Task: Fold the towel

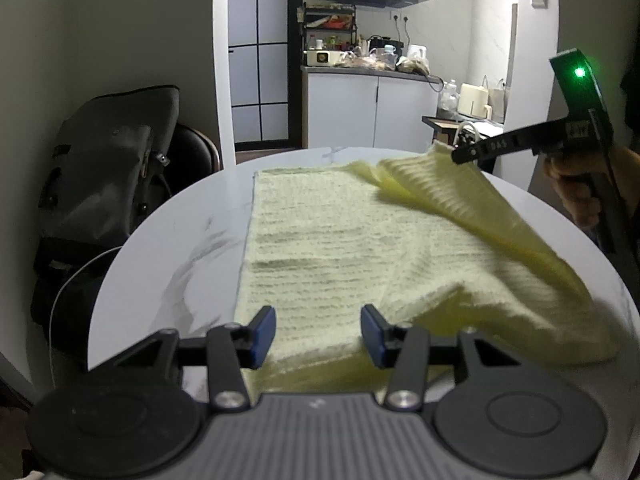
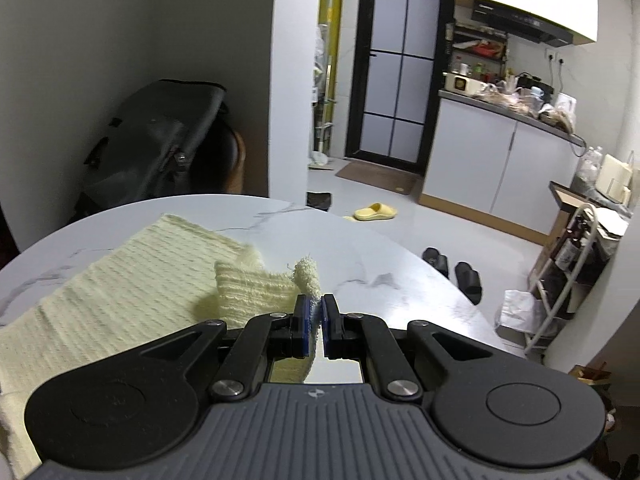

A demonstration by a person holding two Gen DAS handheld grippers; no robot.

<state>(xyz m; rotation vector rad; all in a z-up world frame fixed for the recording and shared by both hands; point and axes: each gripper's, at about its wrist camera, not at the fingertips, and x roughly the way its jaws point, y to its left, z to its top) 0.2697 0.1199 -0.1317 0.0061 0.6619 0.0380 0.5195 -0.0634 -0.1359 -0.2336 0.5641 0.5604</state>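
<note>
one pale yellow towel (image 1: pixel 320 248) lay spread on the white counter (image 1: pixel 168 248). we held our right gripper (image 2: pixel 315 312) clamped on its far corner, lifted above the cloth. our left gripper (image 1: pixel 318 334) hung apart over the near edge, gripping nothing.

- Left gripper (image 1: pixel 318 334): low at 6 o'clock in its own view, level, its blue-padded fingers (image 1: pixel 264 334) spread wide with nothing between them.
- Right gripper (image 2: pixel 316 320): raised at 2 o'clock from the left one, fingers pinched together on a towel (image 1: pixel 320 248) corner, gripped by a bare hand (image 1: pixel 580 192).
</note>
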